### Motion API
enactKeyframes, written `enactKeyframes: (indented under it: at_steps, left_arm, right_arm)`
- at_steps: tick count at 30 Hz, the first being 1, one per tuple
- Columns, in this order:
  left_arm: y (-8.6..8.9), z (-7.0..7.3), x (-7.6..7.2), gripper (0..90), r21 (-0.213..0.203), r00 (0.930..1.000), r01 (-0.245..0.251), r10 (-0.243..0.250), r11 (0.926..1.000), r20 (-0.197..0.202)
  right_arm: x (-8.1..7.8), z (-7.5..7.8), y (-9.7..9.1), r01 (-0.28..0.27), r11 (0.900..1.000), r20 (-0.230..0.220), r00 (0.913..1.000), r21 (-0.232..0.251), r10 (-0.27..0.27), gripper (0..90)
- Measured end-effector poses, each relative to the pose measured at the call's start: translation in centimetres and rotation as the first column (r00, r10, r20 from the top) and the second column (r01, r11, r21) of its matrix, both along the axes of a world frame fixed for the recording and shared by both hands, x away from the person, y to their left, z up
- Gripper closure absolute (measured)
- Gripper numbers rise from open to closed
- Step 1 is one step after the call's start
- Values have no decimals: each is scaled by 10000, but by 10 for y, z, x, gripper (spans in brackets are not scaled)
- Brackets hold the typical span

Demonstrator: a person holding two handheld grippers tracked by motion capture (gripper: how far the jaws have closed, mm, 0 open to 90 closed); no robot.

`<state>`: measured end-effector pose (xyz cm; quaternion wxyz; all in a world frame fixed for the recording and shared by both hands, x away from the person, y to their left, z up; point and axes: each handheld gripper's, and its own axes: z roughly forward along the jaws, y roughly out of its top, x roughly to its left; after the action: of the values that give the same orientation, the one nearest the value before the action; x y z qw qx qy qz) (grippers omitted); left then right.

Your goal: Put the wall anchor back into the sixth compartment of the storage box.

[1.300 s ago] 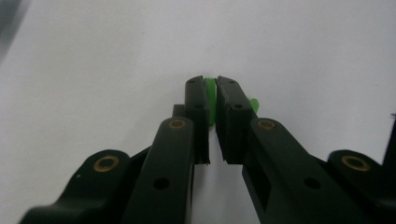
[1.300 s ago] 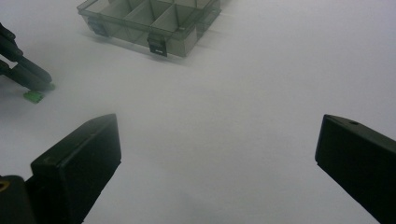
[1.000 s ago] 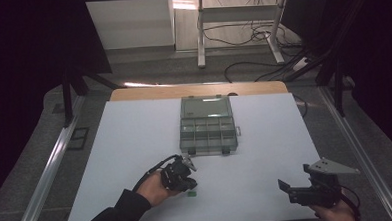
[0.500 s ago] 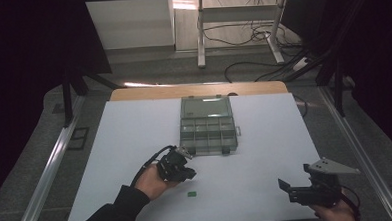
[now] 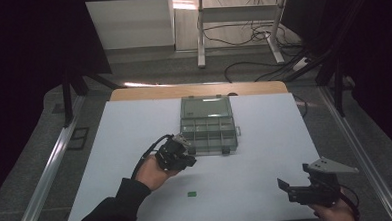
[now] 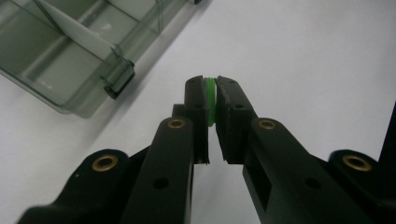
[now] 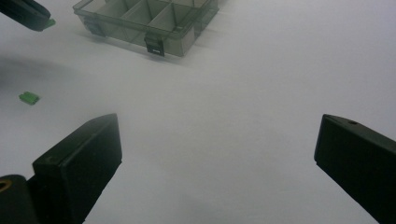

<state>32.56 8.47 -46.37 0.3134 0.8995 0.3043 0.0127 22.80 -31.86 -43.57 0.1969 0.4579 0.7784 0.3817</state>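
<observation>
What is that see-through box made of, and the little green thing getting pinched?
The box looks like smoky clear plastic: you can see its dividers and the white table through its glossy walls. The little green piece, pinched in the left hand-held gripper, looks like bright, smooth plastic too, though so little of it shows that this is only a guess.

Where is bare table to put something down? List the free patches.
Free: the left side of the table, left of the box; the right side between box and right tool. Crowded: near the left tool at the box's front corner, and the green piece below it.
</observation>
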Motion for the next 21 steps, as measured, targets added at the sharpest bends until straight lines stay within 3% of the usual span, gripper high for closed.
enactKeyframes:
  at_steps: [21]
  left_arm:
    - [6, 17, 34, 835, -88, 9987, -499, 499, 9987, 89]
  right_arm:
    - [2, 0, 0, -44, 10000, -85, 10000, 8, 45, 9]
